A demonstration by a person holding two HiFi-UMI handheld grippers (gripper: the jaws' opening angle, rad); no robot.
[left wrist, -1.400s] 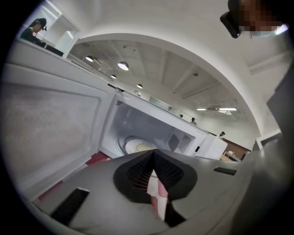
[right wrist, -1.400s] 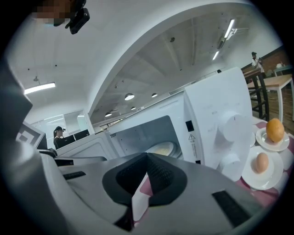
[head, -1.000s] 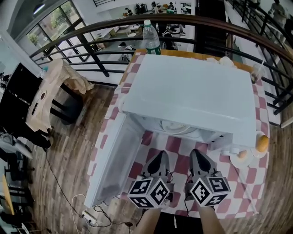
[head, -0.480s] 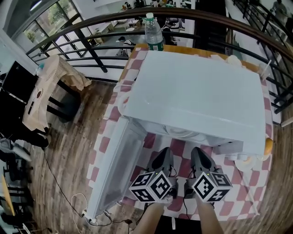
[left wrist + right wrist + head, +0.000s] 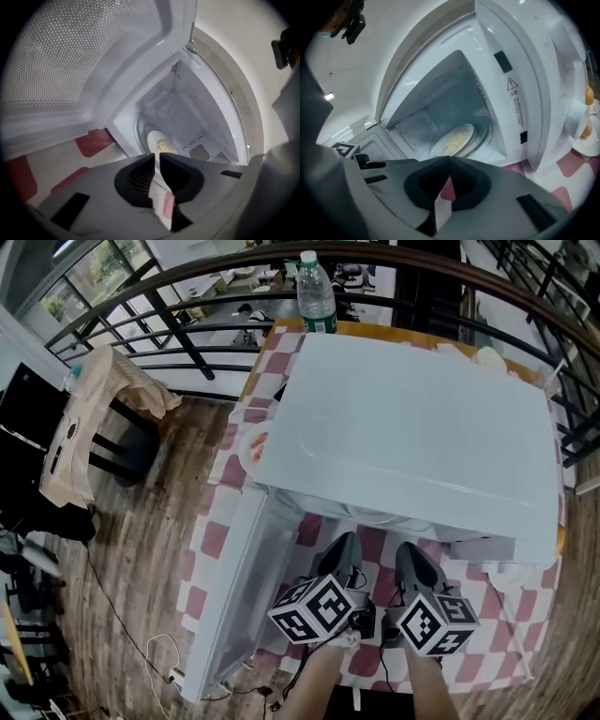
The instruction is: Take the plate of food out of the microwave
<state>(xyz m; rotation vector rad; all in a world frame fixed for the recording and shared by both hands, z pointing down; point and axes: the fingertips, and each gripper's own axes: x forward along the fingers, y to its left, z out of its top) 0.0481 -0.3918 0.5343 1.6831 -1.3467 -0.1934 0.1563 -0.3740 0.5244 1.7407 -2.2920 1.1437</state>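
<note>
The microwave (image 5: pixel 412 427) is plain white, its door (image 5: pixel 61 61) window finely dotted, and the plate (image 5: pixel 469 131) inside is white under pale yellow food (image 5: pixel 456 141). The tablecloth (image 5: pixel 211 540) is red-and-white check. At the microwave's eleven o'clock the bottle (image 5: pixel 316 292) has a green label, and at nine o'clock the floor (image 5: pixel 131 549) is dark brown planks.

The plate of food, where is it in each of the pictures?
Head view: only a thin pale edge of the plate peeks out under the microwave's front edge, near the middle.
Left gripper view: the plate sits low in the middle, inside the microwave, with yellowish food on it.
Right gripper view: the plate lies just below the middle, inside the microwave.
Shared landmark: the open white microwave.
</note>
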